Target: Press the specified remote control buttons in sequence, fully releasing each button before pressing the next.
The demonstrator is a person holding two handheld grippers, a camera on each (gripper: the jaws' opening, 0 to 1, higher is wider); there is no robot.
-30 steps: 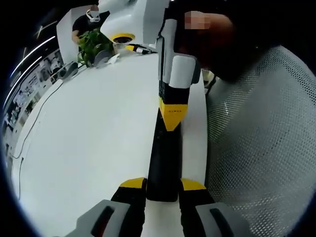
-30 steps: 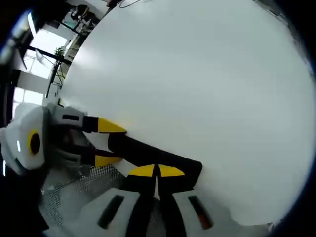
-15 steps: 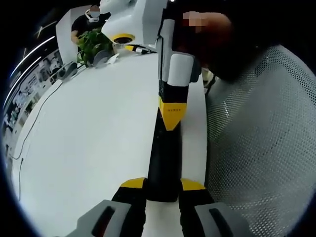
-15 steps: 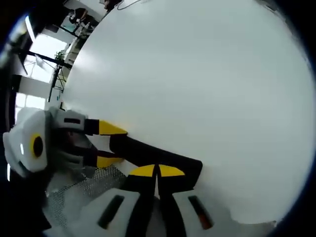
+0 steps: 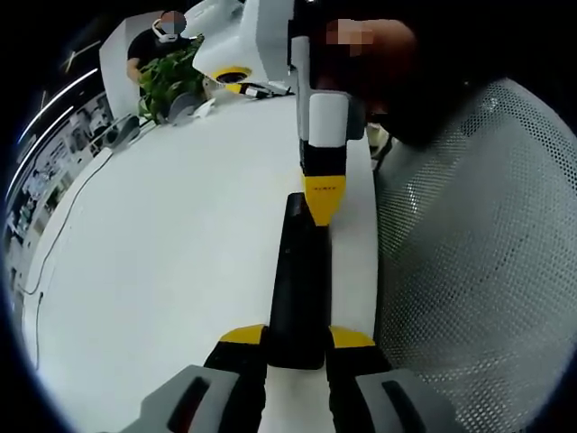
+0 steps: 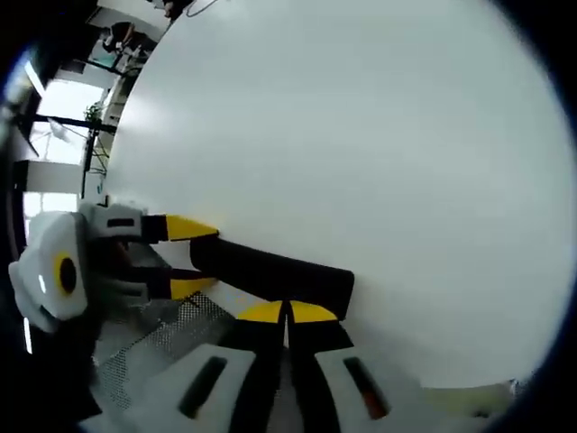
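Note:
A long black remote [image 5: 299,280] lies on the white table [image 5: 162,253], close to its right edge. My left gripper [image 5: 297,338] is shut on the remote's near end, one yellow-tipped jaw on each side. From above, my right gripper [image 5: 323,203] reaches in with its jaws shut together, the yellow tip at the remote's far end. In the right gripper view the shut right gripper [image 6: 287,312] sits at the near edge of the remote [image 6: 270,271]. The left gripper [image 6: 189,257] clamps the remote's other end. Whether the tip touches the remote is unclear.
A grey mesh chair back [image 5: 478,253] stands just past the table's right edge. At the far end are a green plant [image 5: 167,77] and a seated person [image 5: 149,41]. A thin cable [image 5: 63,225] runs along the left side of the table.
My right gripper's shut tip has drawn back from over the remote's upper part to its far end. The left gripper and the remote have stayed put.

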